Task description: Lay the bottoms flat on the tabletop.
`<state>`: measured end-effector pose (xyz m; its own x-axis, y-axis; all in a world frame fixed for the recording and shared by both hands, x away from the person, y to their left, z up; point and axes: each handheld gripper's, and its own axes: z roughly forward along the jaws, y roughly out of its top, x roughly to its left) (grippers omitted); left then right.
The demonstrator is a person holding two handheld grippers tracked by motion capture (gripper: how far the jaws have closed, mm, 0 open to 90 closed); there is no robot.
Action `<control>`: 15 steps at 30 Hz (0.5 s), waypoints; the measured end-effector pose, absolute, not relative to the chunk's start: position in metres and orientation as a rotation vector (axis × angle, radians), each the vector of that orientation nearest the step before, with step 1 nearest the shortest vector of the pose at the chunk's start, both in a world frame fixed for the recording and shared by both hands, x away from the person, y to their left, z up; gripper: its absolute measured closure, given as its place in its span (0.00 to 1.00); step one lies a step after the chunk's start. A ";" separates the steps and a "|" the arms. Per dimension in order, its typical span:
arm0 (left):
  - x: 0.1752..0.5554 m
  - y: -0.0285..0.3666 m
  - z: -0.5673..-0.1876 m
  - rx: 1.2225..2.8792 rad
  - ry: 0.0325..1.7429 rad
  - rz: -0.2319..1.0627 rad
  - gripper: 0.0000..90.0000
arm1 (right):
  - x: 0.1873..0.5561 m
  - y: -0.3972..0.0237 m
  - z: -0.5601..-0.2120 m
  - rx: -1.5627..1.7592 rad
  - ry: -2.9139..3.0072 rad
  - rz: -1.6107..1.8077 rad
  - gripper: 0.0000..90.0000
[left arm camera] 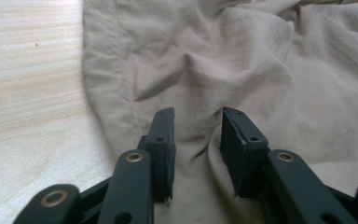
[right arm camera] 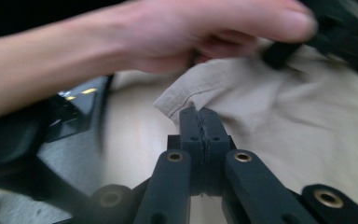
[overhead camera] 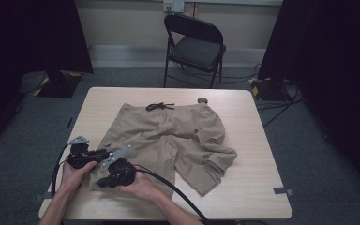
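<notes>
Khaki shorts (overhead camera: 168, 140) spread flat on the table (overhead camera: 258, 140), waistband and black drawstring (overhead camera: 159, 107) on the far side, both leg hems toward the near edge. Left gripper (overhead camera: 104, 154) hovering at the shorts' left leg, fingers (left arm camera: 164, 140) parted with a ridge of wrinkled cloth rising between them, pads not pressing on it. Stitched side seam of that leg just left of the fingers, bare wood beyond it. Right gripper (overhead camera: 101, 183) just nearer than the left, at the hem corner (right arm camera: 175, 105) of the same leg; fingers (right arm camera: 191, 135) closed flat together, tips touching the hem's edge, whether any cloth is pinched cannot be told. Left hand (right arm camera: 205, 32) close above and beyond the right fingers. Narrow strip of bare table between fingers and near edge; wide bare margin to the right of the shorts, more behind the waistband. Small round object (overhead camera: 202, 100) by the far edge. Folding chair (overhead camera: 194, 47) well beyond the table.
</notes>
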<state>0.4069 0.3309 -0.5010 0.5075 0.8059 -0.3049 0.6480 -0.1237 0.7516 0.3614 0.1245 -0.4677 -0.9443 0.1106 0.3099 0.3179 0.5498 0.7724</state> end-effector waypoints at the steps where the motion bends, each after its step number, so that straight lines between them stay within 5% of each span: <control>1: 0.406 0.332 -0.500 1.841 1.205 0.214 0.72 | 0.361 0.124 -0.468 -0.360 -2.561 -1.345 1.00; 5: 0.404 0.332 -0.496 1.827 1.184 0.228 0.68 | 0.349 0.136 -0.466 -0.306 -2.548 -1.331 0.97; 6: 0.404 0.333 -0.495 1.836 1.179 0.242 0.63 | 0.347 0.139 -0.471 -0.312 -2.548 -1.318 0.83; 7: 0.403 0.332 -0.494 1.824 1.186 0.239 0.63 | 0.347 0.139 -0.471 -0.312 -2.548 -1.318 0.83; 8: 0.403 0.333 -0.493 1.825 1.180 0.248 0.60 | 0.347 0.139 -0.475 -0.327 -2.571 -1.306 0.72; 12: 0.401 0.335 -0.490 1.819 1.155 0.257 0.59 | 0.350 0.128 -0.472 -0.363 -2.567 -1.332 0.69; 15: 0.400 0.332 -0.491 1.829 1.144 0.242 0.69 | 0.359 0.100 -0.463 -0.421 -2.605 -1.371 0.70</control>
<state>0.4001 0.3316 -0.4912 0.5458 0.7869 -0.2877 0.6028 -0.1304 0.7871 0.3587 0.0997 -0.4630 -0.9461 0.1688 0.2765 0.3235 0.5382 0.7782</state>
